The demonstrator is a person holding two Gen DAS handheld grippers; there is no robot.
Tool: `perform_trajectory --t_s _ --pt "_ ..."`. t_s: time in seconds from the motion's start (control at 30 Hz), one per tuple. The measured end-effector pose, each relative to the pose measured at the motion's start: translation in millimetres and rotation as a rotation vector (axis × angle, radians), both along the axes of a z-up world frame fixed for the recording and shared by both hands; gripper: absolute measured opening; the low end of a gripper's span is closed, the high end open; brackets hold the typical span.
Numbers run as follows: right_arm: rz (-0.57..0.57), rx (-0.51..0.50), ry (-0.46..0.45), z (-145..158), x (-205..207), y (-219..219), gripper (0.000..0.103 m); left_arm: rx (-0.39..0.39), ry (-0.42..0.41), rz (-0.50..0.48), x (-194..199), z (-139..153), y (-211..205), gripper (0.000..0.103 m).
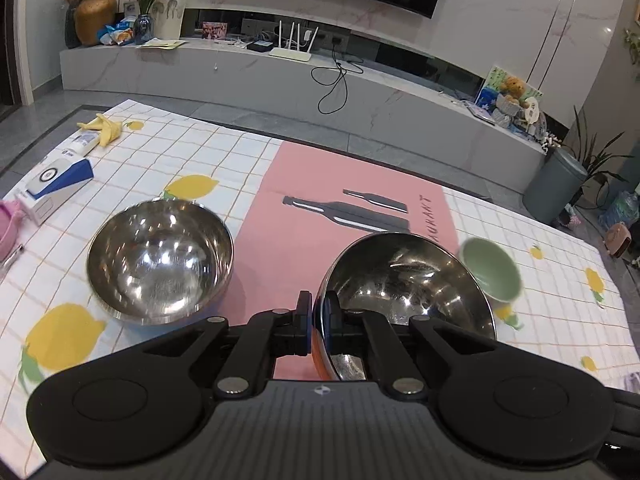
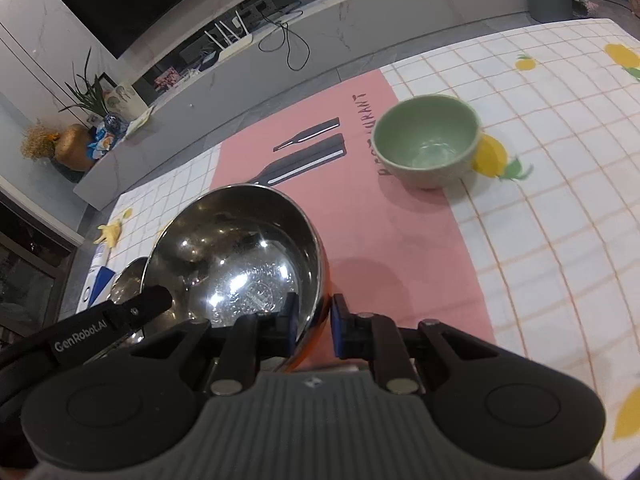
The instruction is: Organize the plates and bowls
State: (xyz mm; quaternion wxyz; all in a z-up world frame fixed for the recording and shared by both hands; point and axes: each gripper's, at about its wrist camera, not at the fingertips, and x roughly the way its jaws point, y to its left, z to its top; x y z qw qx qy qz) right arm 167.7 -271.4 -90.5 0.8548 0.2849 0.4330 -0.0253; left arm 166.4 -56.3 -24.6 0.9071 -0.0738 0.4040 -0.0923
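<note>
1. The left gripper was clamped on the near-left rim of a steel bowl, one finger outside the wall and one inside.
2. The right gripper gripped the same steel bowl at its near-right rim, fingers likewise on either side of the wall.
3. The held bowl was tilted and sat over the pink placemat in the middle of the lemon-print tablecloth.
4. A second steel bowl stood upright on the tablecloth, left of the placemat, apart from the held bowl.
5. A green ceramic bowl stood upright at the placemat's right edge, partly on the cloth.
6. A banana peel and a blue-and-white box lay near the cloth's far left corner.
</note>
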Motion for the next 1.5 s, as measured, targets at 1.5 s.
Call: perform_trajectory --t_s 1.5 --pt "-0.273 -0.035 0.009 -20 -139 -91 0.014 -0.123 0.153 -0.047 -89 -55 -77 0.007"
